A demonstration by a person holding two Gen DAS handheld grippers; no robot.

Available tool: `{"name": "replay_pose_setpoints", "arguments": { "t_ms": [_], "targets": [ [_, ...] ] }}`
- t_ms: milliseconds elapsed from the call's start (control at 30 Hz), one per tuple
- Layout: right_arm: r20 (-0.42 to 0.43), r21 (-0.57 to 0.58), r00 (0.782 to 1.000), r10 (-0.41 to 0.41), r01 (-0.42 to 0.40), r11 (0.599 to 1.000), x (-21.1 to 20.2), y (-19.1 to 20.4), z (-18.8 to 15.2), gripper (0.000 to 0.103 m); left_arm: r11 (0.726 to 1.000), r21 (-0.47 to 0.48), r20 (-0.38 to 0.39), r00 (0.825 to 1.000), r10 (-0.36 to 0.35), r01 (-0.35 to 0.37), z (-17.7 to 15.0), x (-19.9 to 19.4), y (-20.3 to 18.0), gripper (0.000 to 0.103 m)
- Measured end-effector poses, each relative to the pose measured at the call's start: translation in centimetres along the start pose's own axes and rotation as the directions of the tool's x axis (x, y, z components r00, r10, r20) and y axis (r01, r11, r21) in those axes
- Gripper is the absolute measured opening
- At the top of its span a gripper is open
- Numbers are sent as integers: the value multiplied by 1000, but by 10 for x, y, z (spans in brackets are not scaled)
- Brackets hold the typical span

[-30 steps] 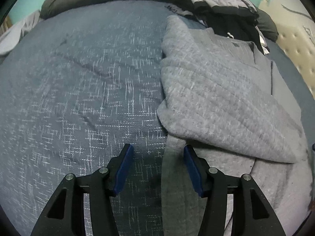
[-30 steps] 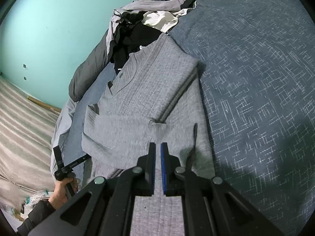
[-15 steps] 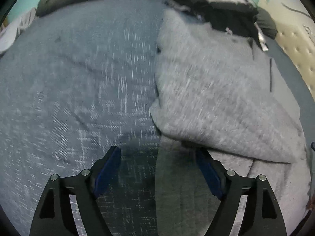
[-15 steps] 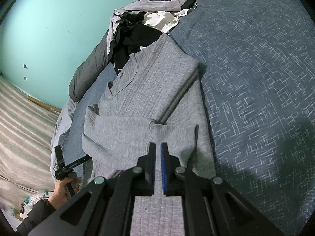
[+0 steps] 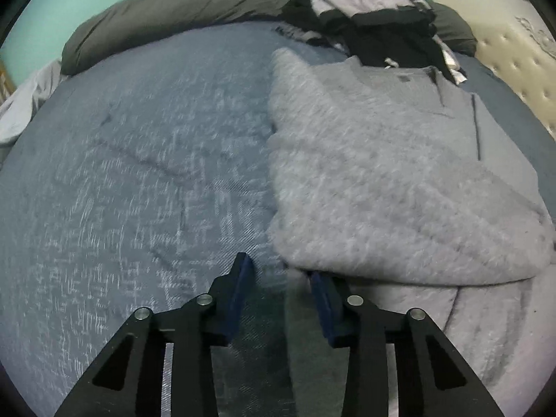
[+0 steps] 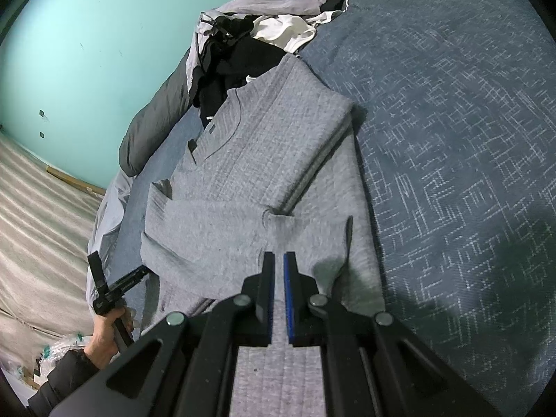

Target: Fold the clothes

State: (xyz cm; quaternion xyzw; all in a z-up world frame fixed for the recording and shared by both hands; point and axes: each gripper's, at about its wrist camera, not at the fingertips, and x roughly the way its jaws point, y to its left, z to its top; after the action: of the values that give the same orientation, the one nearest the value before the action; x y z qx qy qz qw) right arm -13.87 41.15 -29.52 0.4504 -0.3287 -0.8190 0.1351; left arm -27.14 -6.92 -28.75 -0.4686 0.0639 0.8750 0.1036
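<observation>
A grey knit sweater (image 5: 382, 180) lies on the blue bedspread (image 5: 139, 173), with one sleeve folded across its body. My left gripper (image 5: 279, 267) hovers at the sweater's lower left edge. Its jaws are closing, the hem edge lies in the gap between them, and the pads do not touch it. In the right wrist view the same sweater (image 6: 264, 146) stretches away from my right gripper (image 6: 278, 255). That gripper is shut just above the fabric, and nothing shows between its pads.
A pile of black, white and grey clothes (image 5: 375, 17) sits beyond the sweater's collar. A dark rolled duvet (image 5: 173, 17) lines the far edge, and a tufted beige headboard (image 5: 514, 69) stands at right. A hand (image 6: 104, 333) holds the other gripper at the bed's edge.
The left jaws spread wider and then narrowed again. The left view drew back and up, so more of the duvet shows. The right gripper stayed still.
</observation>
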Motion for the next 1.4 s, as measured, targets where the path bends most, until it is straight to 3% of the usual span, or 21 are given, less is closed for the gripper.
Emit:
{"name": "replay_pose_setpoints", "arguments": {
  "t_ms": [400,700,833,1067,1200,1233,1267,1300,1400],
  "targets": [
    [-3,-4,1000,-8,8,1000,1,0,1,5,1000,30,65,998,6,-8,26,-14,-12,16],
    [-1,22,999,-34,34,999,0,-7,2,6,996,-85,45,999,-16,19,12,-16,16,15],
    [6,72,997,-71,70,995,-2,-18,3,36,996,-88,26,1000,-13,15,1,-10,19,14],
    [-29,37,998,-59,60,997,12,-10,1,36,997,-74,23,1000,-13,15,2,-8,19,13],
    [-80,-11,988,-133,133,991,28,-4,-5,36,997,-72,20,1000,-16,17,3,-8,18,13],
    [-76,-21,987,-139,138,990,29,-2,-6,28,997,-74,20,1000,-18,20,3,-8,18,12],
    [-74,-34,988,-138,136,990,29,1,-7,13,997,-73,19,1000,-19,20,3,-8,18,12],
    [-73,-39,989,-128,126,991,28,4,-7,7,997,-71,18,1000,-18,19,3,-8,18,12],
    [-52,-38,995,-89,87,995,17,12,-8,6,997,-77,16,1000,-25,27,5,-8,19,12]
  ]
}}
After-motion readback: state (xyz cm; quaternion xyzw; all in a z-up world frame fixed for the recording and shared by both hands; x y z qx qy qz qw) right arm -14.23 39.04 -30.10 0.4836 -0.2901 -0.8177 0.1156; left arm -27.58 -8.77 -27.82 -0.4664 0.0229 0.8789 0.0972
